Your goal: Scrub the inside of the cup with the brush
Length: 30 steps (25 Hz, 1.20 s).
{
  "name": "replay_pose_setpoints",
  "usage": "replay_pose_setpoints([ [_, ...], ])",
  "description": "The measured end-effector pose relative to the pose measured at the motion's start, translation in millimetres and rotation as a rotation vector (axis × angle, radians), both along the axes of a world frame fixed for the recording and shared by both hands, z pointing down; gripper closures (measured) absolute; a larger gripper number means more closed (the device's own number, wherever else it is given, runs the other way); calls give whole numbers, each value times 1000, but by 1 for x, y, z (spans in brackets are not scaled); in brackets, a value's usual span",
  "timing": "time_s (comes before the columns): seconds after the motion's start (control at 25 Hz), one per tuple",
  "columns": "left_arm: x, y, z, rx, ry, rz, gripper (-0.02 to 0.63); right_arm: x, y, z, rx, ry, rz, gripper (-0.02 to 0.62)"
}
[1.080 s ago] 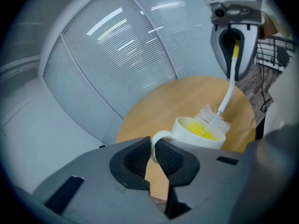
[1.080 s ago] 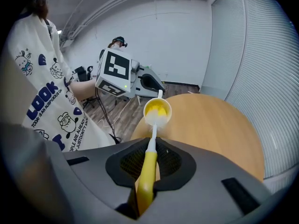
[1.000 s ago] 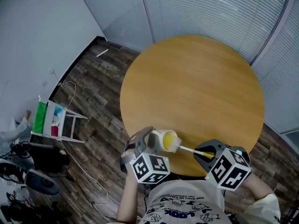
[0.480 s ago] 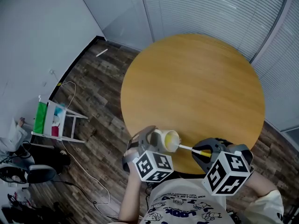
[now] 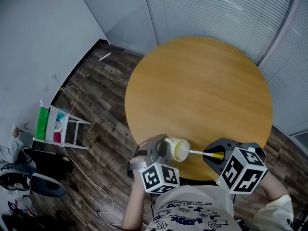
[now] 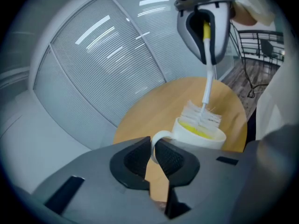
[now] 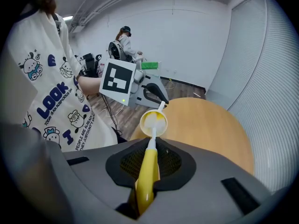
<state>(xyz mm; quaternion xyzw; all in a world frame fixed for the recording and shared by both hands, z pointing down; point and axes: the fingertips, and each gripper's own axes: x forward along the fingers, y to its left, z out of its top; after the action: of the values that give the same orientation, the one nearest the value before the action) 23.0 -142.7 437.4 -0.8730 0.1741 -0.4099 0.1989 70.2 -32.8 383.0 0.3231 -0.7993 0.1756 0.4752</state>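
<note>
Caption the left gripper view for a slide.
The left gripper pinches the cup handle; the right gripper holds the brush, bristles at the rim.

The wall of the cup [image 6: 202, 138] is hiding the lower bristles of the brush [image 6: 202, 116]. The left gripper [image 6: 152, 158], just under the cup, is covering its base. Farthest from the cup, the right gripper [image 7: 149, 154] is hiding the brush handle's rear end.

Grey left claw [image 6: 153, 157], right claw [image 7: 148, 160]; black-white marker cubes [image 5: 159, 177]; white cartoon shirt [image 5: 192, 213].

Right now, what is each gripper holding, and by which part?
The left gripper holds the cup by its loop handle. The right gripper holds the brush by its yellow handle.
</note>
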Motion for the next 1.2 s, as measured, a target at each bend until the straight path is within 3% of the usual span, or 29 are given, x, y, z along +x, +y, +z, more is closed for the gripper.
replay_pose_setpoints([
  [0.52,6,-3,-9,-3,73,6,571,27,-1,8,-51,-152,133,549],
  [0.92,7,-19,-16,-49,115,-65,571,34,-3,14,-46,-239,215,550],
  [1.2,6,-28,-9,-88,106,-139,571,27,-1,20,-22,-231,217,549],
])
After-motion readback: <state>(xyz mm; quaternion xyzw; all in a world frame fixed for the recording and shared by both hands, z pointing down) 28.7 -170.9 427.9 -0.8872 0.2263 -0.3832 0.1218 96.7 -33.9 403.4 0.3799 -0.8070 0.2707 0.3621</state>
